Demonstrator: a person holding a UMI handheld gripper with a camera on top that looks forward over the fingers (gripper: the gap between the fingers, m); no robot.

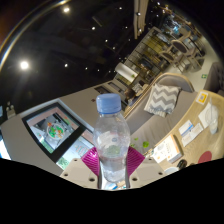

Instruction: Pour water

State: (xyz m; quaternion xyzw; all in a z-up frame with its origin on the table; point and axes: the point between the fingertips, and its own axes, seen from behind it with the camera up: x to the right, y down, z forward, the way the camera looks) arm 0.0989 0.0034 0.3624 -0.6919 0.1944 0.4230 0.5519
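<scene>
The claw (112, 163) is clamped on a clear plastic water bottle (112, 135), its two magenta pads (92, 158) pressing against the lower body of the bottle from either side. The bottle stands up between the fingers and rises well above them, topped by a pale blue screw cap (108, 101) that is on the neck. The bottle's wall is see-through with faint ribbing, and how much water is inside cannot be told from this view. The whole scene behind is tilted steeply. Just beyond the bottle lies a pale counter (25, 140) carrying a flat printed tray or placemat (52, 128) with a dark border and a colourful picture on it. On the other side of the bottle a cushion (162, 98) with a grey and white zigzag pattern rests on a seat, and near it some sheets with printed pictures (188, 130) lie on a light surface. Farther back are shelves or furniture, too small to make out. Above, a dark ceiling (70, 40) holds several small bright lamps (24, 65).
</scene>
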